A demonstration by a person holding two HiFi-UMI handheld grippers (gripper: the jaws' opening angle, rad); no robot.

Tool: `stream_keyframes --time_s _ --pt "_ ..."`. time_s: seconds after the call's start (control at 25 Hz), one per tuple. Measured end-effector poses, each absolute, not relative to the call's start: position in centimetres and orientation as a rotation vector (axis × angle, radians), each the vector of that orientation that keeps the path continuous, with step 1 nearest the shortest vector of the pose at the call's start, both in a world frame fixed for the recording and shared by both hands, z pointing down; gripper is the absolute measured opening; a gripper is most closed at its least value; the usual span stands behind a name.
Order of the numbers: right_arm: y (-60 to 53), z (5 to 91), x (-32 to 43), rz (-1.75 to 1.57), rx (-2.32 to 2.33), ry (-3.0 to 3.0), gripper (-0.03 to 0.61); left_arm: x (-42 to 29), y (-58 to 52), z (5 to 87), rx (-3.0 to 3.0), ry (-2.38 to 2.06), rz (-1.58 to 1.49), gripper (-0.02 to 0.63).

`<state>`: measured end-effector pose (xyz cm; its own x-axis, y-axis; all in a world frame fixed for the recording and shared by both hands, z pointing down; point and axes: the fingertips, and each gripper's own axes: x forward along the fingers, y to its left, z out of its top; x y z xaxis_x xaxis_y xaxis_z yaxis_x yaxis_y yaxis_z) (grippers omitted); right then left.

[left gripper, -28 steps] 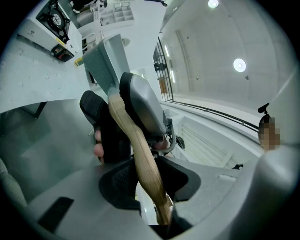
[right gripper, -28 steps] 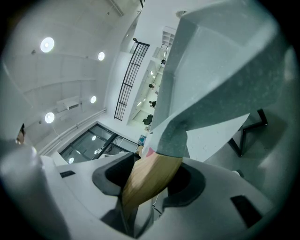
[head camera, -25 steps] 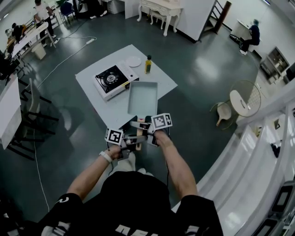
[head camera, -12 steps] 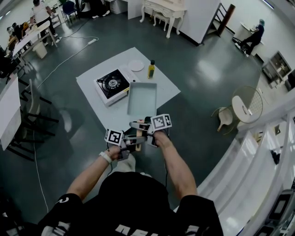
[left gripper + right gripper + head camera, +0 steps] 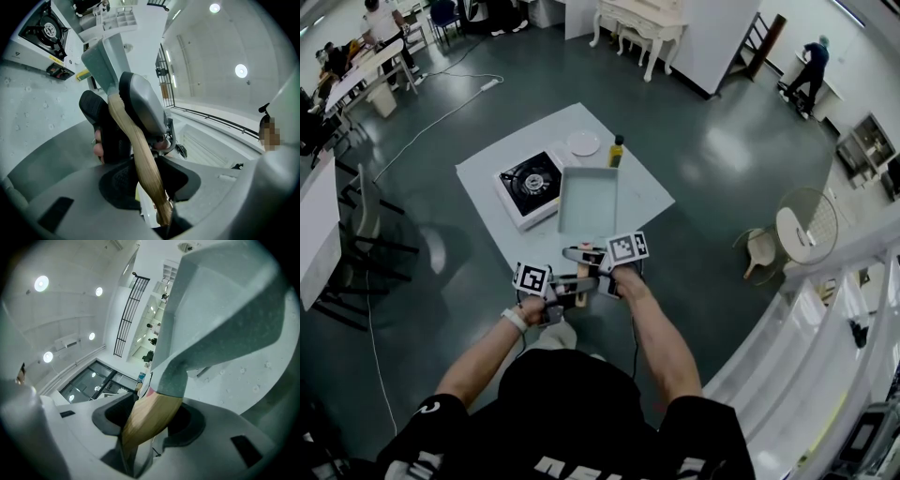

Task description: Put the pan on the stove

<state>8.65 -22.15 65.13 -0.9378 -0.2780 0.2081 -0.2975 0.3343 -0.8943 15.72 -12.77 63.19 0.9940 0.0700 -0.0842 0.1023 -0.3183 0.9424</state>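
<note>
Lower centre of head view: wooden handle (image 5: 140,154) of square pan (image 5: 588,199) is clamped by left gripper (image 5: 150,183) and right gripper (image 5: 150,422), jaws narrowed onto it. Pan is seen over white table (image 5: 642,199), just right of gas stove (image 5: 528,183). Forearms (image 5: 654,328) are stretched forward, converging.

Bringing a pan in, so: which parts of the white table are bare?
Bare: the white table's right corner, between the grey rectangular pan and the edge, and the strip along the left edge beyond the black-topped gas stove. Crowded: the far corner, where a round white plate and yellow oil bottle stand beside the stove.
</note>
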Motion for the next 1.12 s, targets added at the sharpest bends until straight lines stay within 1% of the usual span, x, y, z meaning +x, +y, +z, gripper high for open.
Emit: stream_keyframes --time_s 0.72,1.12 --pt "-31.7 66.5 1.8 1.702 0.486 -2.532 0.190 9.1 -22.6 65.1 1.837 0.051 -0.039 0.107" --pt "-35.2 67.4 -0.5 1.727 0.467 -2.503 0.192 6.9 -26.6 65.9 1.857 0.012 -0.037 0.107"
